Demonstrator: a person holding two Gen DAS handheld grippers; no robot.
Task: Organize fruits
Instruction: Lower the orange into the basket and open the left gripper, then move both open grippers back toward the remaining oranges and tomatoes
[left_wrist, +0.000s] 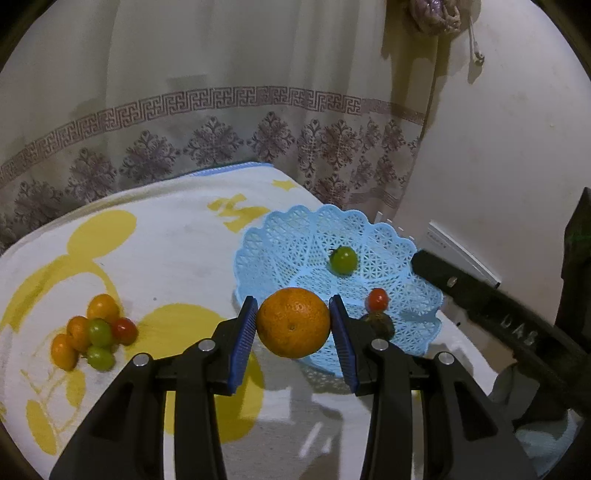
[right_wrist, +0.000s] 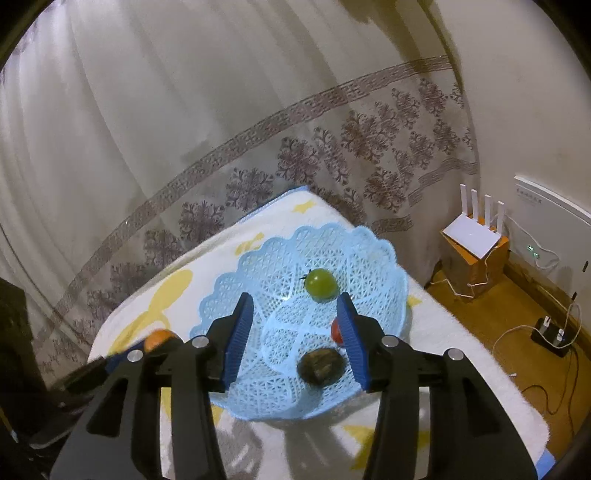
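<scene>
left gripper (left_wrist: 293, 326) clamps the orange (left_wrist: 293, 322) by the near rim of the blue basket (left_wrist: 295, 236), right gripper (right_wrist: 295, 332) parted and empty over it, delivery step underway, next likely carry forward and let go inside.
</scene>
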